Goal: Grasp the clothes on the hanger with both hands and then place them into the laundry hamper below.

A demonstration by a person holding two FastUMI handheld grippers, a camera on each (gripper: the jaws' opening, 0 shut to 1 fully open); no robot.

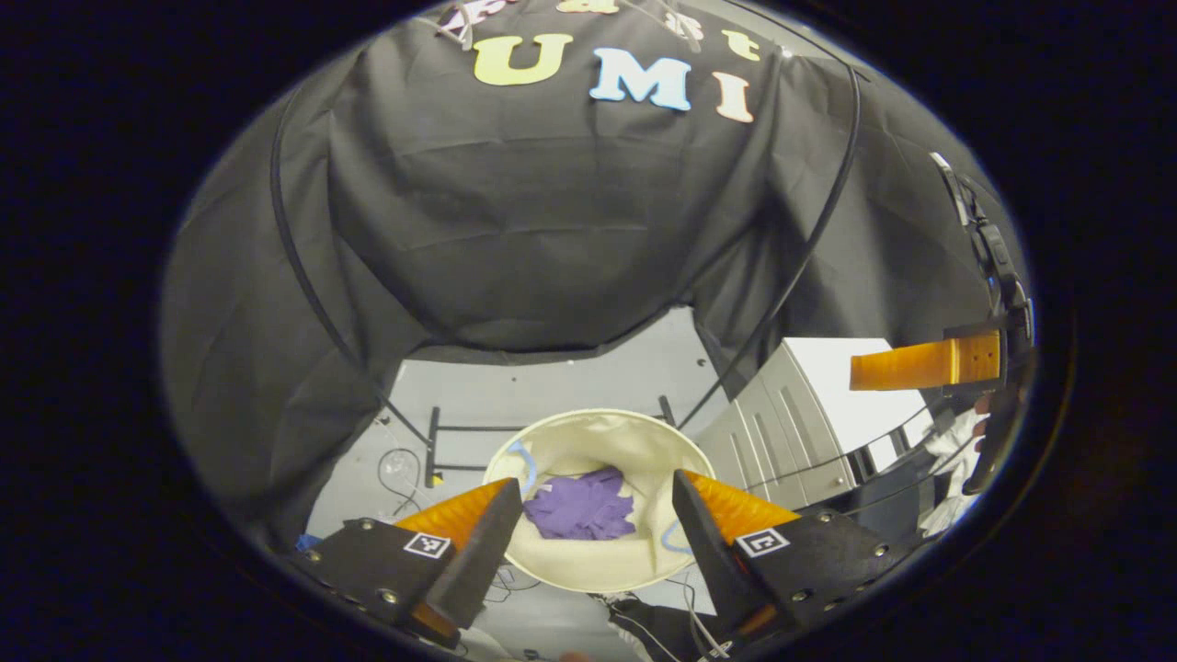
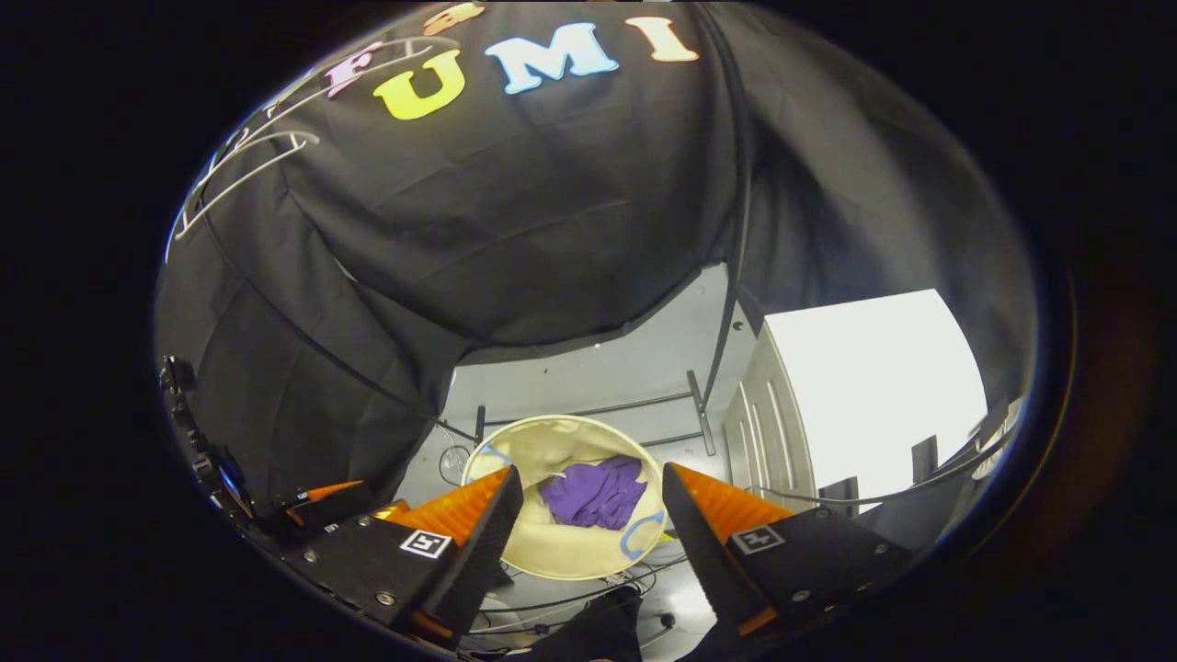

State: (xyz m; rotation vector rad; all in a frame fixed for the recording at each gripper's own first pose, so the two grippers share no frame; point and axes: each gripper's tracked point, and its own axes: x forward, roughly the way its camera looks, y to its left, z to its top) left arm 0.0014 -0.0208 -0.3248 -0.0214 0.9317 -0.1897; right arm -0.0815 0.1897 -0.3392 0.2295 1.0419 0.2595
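**Both grippers open above the hamper, garment inside**

Nearest in the left gripper view, the left gripper [image 1: 588,524] has its jaws spread wide with nothing between them; the gap frames the hamper [image 1: 644,441] on the floor below. In the right gripper view the right gripper [image 2: 588,515] stands the same way: jaws wide apart, holding nothing, looking down on the hamper [image 2: 552,552]. Inside lies the purple garment [image 1: 581,506], crumpled near the middle of the hamper's bottom and clear of its rim; from the right gripper it sits toward the far right side of the bottom [image 2: 596,495]. The right gripper also shows at the right edge of the left gripper view, well above the hamper. A white cabinet [image 2: 864,386] stands just beside the hamper's right side, and a dark metal frame [image 2: 625,405] crosses the grey floor [image 1: 552,377] behind the hamper. At the top left of the right gripper view hang bare white hangers [image 2: 239,175].

Judgement: the garment appears delivered. Withdraw both grippers straight up, jaws kept open, so no finger snags cloth or rim.
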